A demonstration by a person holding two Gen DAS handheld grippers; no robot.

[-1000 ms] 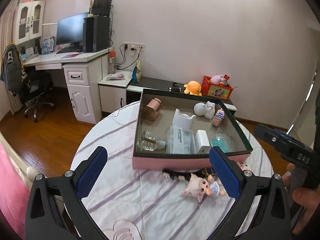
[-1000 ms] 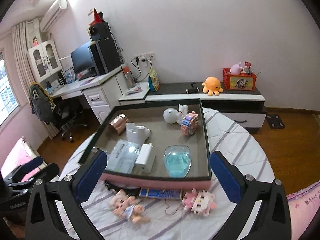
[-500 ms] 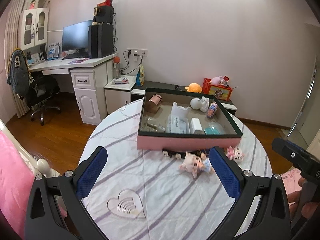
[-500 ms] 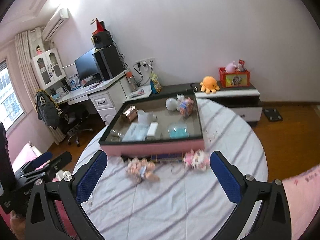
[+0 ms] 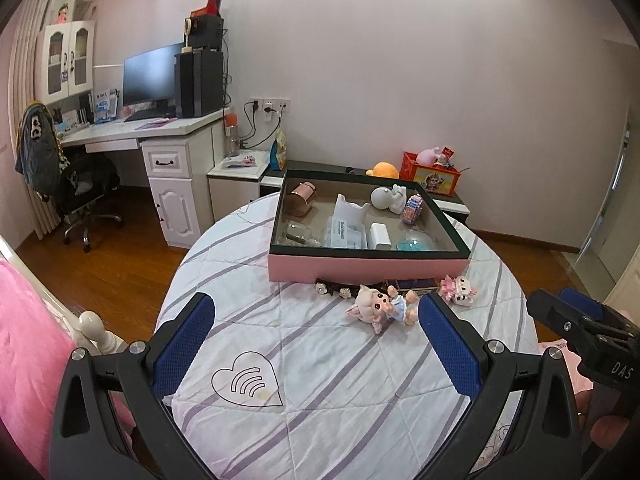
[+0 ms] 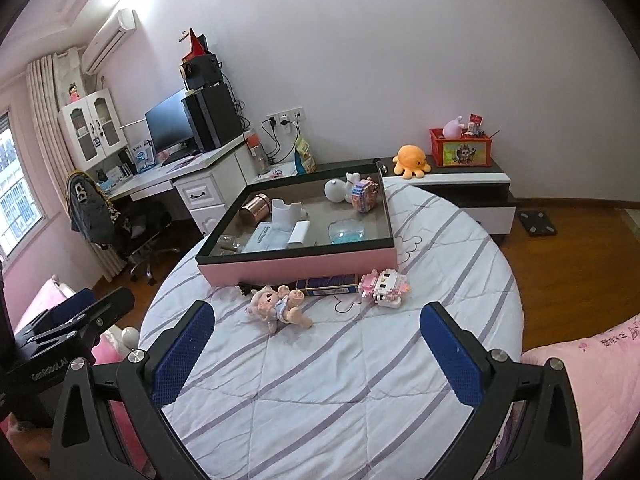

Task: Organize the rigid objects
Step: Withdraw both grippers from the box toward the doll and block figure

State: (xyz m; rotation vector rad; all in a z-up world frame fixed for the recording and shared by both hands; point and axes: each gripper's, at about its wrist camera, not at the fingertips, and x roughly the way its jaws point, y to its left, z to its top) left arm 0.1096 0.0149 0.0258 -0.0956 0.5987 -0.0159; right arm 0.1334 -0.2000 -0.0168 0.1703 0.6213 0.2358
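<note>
While both grippers, left [image 5: 316,340] and right [image 6: 316,344], are hanging spread wide and empty, 1 doll [image 6: 278,306] is lying before the pink box [image 6: 304,266].

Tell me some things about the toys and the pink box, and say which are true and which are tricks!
1. The little doll lies on the table outside the pink box. True.
2. The left tool is squeezing the doll. False: both tools are open and hold nothing, and the right tool is too.
3. The copper cup is inside the box. True.
4. The pink block toy sits inside the box beside the copper cup. False: it is on the table in front of the box.
5. The orange octopus plush is on the round table. False: it sits on the low cabinet behind it.
</note>
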